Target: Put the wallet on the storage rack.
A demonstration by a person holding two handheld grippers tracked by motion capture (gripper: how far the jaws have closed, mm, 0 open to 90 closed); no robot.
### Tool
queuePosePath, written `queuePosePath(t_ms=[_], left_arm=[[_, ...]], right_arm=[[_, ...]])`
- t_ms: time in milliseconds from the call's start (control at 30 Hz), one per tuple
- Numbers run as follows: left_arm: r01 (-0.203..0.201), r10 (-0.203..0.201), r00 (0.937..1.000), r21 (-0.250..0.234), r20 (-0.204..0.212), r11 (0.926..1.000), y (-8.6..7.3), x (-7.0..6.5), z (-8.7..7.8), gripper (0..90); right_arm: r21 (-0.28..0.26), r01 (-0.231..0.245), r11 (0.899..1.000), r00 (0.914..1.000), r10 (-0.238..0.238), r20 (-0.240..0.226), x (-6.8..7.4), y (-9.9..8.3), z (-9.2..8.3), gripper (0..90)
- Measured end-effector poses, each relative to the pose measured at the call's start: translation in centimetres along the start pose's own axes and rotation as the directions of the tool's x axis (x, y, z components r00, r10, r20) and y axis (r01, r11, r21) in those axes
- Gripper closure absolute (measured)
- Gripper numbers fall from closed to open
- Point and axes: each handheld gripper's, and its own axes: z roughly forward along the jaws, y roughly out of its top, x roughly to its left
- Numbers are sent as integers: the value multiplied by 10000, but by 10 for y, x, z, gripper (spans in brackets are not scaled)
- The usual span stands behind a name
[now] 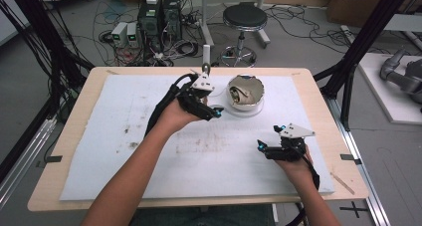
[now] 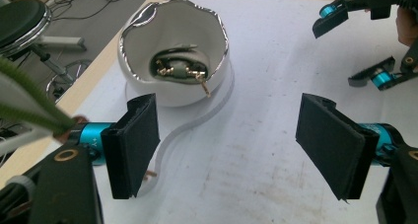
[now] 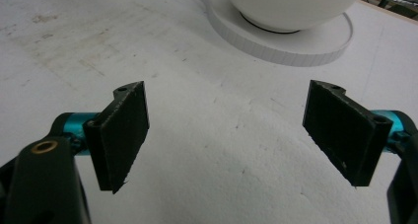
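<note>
A white bowl [image 1: 245, 92] with a wavy silver rim stands on a flat white base [image 1: 259, 111] at the far middle of the mat. In the left gripper view the bowl [image 2: 148, 41] holds small green and gold pieces [image 2: 180, 68]. My left gripper [image 1: 215, 106] hovers just left of the bowl, and its jaws [image 2: 236, 145] are open and empty, pointing at the base [image 2: 197, 128]. My right gripper [image 1: 268, 137] rests near the mat's front right, open and empty [image 3: 236, 135]. It faces the bowl [image 3: 291, 2] and the base [image 3: 296, 51].
A white foam mat [image 1: 124, 151] covers most of the wooden table [image 1: 74, 111]. Beyond the far edge stand a stool [image 1: 244, 19] and computer boxes with cables [image 1: 159, 22]. Black frame posts [image 1: 348, 71] rise at the right side.
</note>
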Motion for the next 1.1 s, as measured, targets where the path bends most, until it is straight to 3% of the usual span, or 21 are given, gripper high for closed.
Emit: queuePosePath(t_ms=[300, 600, 800, 900, 1100], left_arm=[[505, -507, 9983, -88, -273, 9987, -39, 6, -34, 226], [1010, -1047, 9927, -610, -601, 9930, -73, 7, -71, 220], [1325, -1387, 9859, -702, -933, 9887, -97, 7, -86, 215], [1454, -1571, 9811, -1054, -1129, 9837, -109, 6, -94, 215], [1634, -1806, 9736, -1264, -1394, 9784, -131, 4, -106, 215]], right_arm=[[12, -110, 9999, 9999, 110, 133, -3, -1, 0, 179], [-30, -138, 9999, 9998, 139, 105, -2, 2, 2, 179], [-91, -46, 9999, 9999, 47, 121, -1, 4, 3, 179], [-176, -43, 9998, 9999, 45, 143, -2, 5, 2, 179], [-225, -189, 9996, 9997, 192, 149, -3, 5, 1, 179]])
